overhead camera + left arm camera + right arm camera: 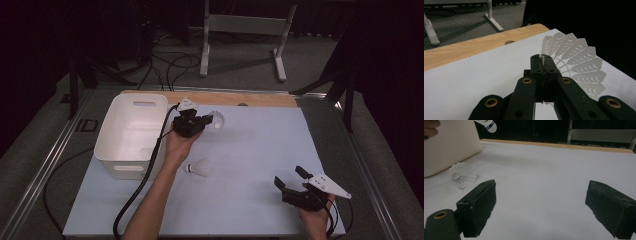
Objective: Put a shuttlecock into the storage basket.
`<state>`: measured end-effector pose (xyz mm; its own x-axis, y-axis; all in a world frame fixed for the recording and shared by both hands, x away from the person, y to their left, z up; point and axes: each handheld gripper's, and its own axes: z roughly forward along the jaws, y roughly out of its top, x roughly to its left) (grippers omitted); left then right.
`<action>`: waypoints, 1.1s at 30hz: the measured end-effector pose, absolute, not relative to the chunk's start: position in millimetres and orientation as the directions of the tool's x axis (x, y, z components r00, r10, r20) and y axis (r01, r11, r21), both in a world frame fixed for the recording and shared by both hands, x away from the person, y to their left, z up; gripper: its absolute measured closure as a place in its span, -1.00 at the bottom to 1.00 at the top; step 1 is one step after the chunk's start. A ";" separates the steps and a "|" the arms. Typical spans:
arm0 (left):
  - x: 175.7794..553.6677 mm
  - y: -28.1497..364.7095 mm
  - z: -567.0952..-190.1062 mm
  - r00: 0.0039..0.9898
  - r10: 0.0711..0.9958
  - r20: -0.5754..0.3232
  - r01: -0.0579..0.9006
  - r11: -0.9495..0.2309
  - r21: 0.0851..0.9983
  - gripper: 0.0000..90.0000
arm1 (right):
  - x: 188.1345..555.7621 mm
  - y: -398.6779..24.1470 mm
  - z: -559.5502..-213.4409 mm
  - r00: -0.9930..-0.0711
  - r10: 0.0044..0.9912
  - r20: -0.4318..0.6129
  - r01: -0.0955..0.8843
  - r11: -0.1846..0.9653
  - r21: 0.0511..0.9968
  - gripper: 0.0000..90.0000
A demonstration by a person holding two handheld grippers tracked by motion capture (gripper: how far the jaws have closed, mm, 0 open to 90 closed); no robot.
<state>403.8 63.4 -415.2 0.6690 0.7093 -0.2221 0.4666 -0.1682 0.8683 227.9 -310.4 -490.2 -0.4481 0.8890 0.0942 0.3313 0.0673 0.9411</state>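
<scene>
Left gripper (206, 121) clenched on a white plastic shuttlecock (217, 120), raised over the far-left part of the white mat (260, 150), just off the right wall of the white plastic bin (131, 134). In left gripper view, jaws pinched flat on one edge of the skirt of that shuttlecock (576, 65); vanes fan out to the right of the jaws. In right gripper view, blue-banded cork of the held shuttlecock (487, 124) points down and right, skirt up and left, so long axis tilted, not level with the mat.

Right gripper (291, 177) released, jaws wide apart, nothing between them, resting low near the near-right corner of the mat, pointing toward the far-left.

Second shuttlecock (198, 168) lying on its side on the mat, near the bin's near-right corner, long axis roughly parallel to the mat's near edge, cork toward the bin, skirt toward the right edge. Well apart from both grippers.

Bin sits on the mat's left edge. Wooden table edge (235, 98) showing beyond the mat's far edge.
</scene>
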 end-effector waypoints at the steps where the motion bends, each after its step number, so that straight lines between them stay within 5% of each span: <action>1: 403.5 64.0 -414.2 0.670 0.708 -0.222 0.465 -0.168 0.869 0.99 | 228.0 -310.5 -490.3 -0.449 0.889 0.094 0.331 0.067 0.941 -0.78; 33: 398.8 76.9 -399.1 0.691 0.689 -0.218 0.444 -0.166 0.881 1.00 | 228.4 -309.4 -490.6 -0.451 0.888 0.091 0.333 0.073 0.940 -0.78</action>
